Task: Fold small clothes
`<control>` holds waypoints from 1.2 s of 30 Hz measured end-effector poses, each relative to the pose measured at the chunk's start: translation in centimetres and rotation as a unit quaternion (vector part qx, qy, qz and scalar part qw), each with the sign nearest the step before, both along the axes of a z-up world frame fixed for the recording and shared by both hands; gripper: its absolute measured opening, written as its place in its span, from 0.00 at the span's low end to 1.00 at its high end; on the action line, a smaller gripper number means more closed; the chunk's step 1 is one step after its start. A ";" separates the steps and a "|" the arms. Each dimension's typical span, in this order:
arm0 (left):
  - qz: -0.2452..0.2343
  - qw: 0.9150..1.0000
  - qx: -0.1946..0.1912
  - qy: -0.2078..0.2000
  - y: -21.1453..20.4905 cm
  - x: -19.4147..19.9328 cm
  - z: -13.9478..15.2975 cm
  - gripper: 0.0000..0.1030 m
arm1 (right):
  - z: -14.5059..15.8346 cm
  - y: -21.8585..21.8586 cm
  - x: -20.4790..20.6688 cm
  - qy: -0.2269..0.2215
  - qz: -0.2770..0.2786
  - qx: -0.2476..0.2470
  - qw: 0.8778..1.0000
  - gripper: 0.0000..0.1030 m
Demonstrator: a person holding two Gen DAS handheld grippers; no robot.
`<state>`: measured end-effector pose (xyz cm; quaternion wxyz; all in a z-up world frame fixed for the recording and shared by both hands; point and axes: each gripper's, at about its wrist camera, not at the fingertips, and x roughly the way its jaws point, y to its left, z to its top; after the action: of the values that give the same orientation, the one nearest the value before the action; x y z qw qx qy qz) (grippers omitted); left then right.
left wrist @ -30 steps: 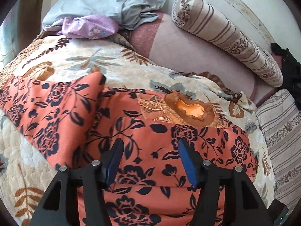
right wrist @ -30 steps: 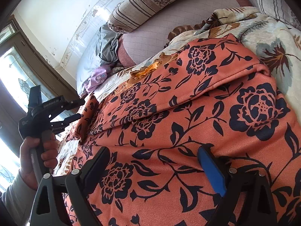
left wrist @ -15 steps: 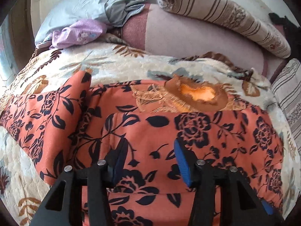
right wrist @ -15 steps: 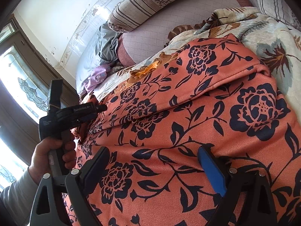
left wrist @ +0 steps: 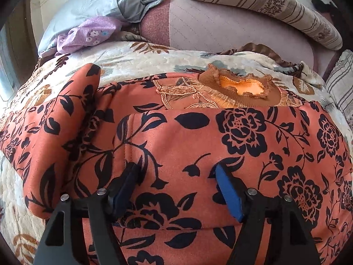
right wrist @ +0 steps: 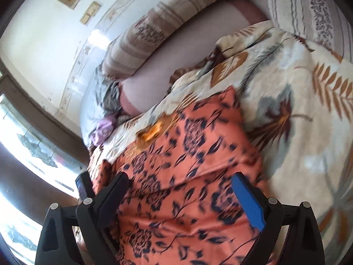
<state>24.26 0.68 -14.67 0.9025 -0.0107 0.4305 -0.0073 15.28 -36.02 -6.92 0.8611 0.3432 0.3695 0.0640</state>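
Item: top (left wrist: pixel 220 154), orange with black flowers, lying flat on the quilt (left wrist: pixel 136 59) of a bed. Collar (left wrist: pixel 240 88) at the far edge, hem toward the camera, so the long axis runs near to far. One sleeve (left wrist: pixel 50 132) is spread out to the left; the right side looks already turned in over the body, with a straight fold edge below the collar.

Left tongs (left wrist: pixel 176 176): spread, and just now opening wider, nothing pinched. The tips sit low over the middle of the body, cloth beneath them but not between the pads. They point far and downward.

Right tongs (right wrist: pixel 181 190): spread, empty, over the near right part of the top. This view is blurred. The right edge of the top lies just right of the blue pad (right wrist: pixel 249 203), with bare quilt beyond.

Governing relation: the loose sleeve lies left of the left tongs, across the long axis. Left hand is the nearer. Judged next step: take the sleeve and carry it rightward over the body.

Also present: striped bolster (left wrist: pixel 275 6), purple garment (left wrist: pixel 88 33), grey cloth (left wrist: pixel 136 2), all at the far end, well apart.
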 end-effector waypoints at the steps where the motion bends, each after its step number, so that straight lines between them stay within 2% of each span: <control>1: 0.000 1.000 -0.005 -0.001 0.0 -0.2 0.0 0.72 | -0.4 -1.5 1.2 0.015 -0.010 0.026 0.999 0.93; 2: 0.000 1.000 -0.008 -0.003 0.1 -0.2 0.0 0.72 | -0.9 -2.8 2.1 0.021 -0.016 0.065 0.998 0.93; 4: -0.001 1.000 -0.010 -0.005 0.1 -0.3 -0.1 0.72 | -1.4 -3.7 3.7 0.002 0.000 0.153 0.988 0.93; 6: -0.002 1.000 -0.010 -0.005 0.1 -0.2 -0.1 0.73 | -3.2 -3.1 5.5 0.004 0.042 0.243 0.969 0.93; 7: -0.003 1.000 -0.010 -0.006 0.1 -0.2 -0.1 0.73 | -4.4 -2.7 6.3 0.018 0.053 0.253 0.966 0.93; 9: -0.003 1.000 -0.013 -0.007 0.1 -0.3 -0.1 0.73 | -7.2 -2.2 6.9 0.083 0.012 0.196 0.977 0.93; 10: -0.003 1.000 -0.015 -0.008 0.2 -0.3 -0.1 0.73 | -8.4 -2.3 6.9 0.092 0.011 0.208 0.974 0.91; 12: -0.003 1.000 -0.015 -0.008 0.2 -0.3 -0.1 0.73 | -7.0 -2.6 6.2 0.072 0.011 0.204 0.976 0.90; 16: -0.007 1.000 -0.009 -0.009 0.0 -0.3 -0.3 0.76 | -2.9 -3.8 6.5 0.036 0.015 0.138 0.990 0.92; 20: -0.007 1.000 -0.013 -0.011 0.0 -0.4 -0.2 0.76 | -4.6 -5.0 9.2 0.091 0.026 0.079 0.992 0.90; 24: -0.009 1.000 -0.015 -0.011 0.1 -0.4 -0.3 0.77 | -6.9 -3.5 11.3 0.135 0.059 0.012 0.989 0.52; 26: -0.009 1.000 -0.016 -0.012 0.1 -0.4 -0.3 0.77 | -7.0 -2.3 11.8 0.139 0.076 -0.038 0.987 0.42; 27: -0.009 1.000 -0.016 -0.012 0.1 -0.3 -0.3 0.77 | -6.7 -1.9 11.9 0.144 0.079 -0.062 0.984 0.28; 28: -0.009 1.000 -0.016 -0.012 0.1 -0.3 -0.3 0.77 | -6.1 -1.3 12.0 0.143 0.081 -0.092 0.982 0.22; 29: -0.009 1.000 -0.016 -0.012 0.1 -0.4 -0.3 0.77 | -5.1 -0.2 11.9 0.136 0.084 -0.146 0.976 0.14; 31: -0.009 1.000 -0.017 -0.012 0.1 -0.4 -0.3 0.77 | -3.1 2.5 11.0 0.104 0.077 -0.285 0.950 0.09; 32: -0.009 1.000 -0.017 -0.013 0.1 -0.4 -0.3 0.77 | -3.1 2.8 10.8 0.099 0.062 -0.315 0.942 0.09; 33: -0.009 1.000 -0.017 -0.013 0.1 -0.4 -0.3 0.77 | -4.0 2.1 11.1 0.116 0.056 -0.307 0.943 0.09; 34: -0.009 1.000 -0.016 -0.013 0.1 -0.4 -0.3 0.78 | -5.2 0.9 11.5 0.140 0.061 -0.258 0.954 0.11; 35: -0.009 1.000 -0.017 -0.013 0.2 -0.4 -0.3 0.78 | -5.8 -0.4 11.5 0.141 0.060 -0.190 0.970 0.12; 36: -0.009 1.000 -0.019 -0.013 0.2 -0.4 -0.3 0.78 | -5.4 -1.5 11.3 0.130 0.047 -0.152 0.979 0.12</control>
<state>23.87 0.84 -14.95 0.9076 -0.0234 0.4185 -0.0240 26.58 -37.49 -12.36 0.8440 0.1962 0.4992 0.0022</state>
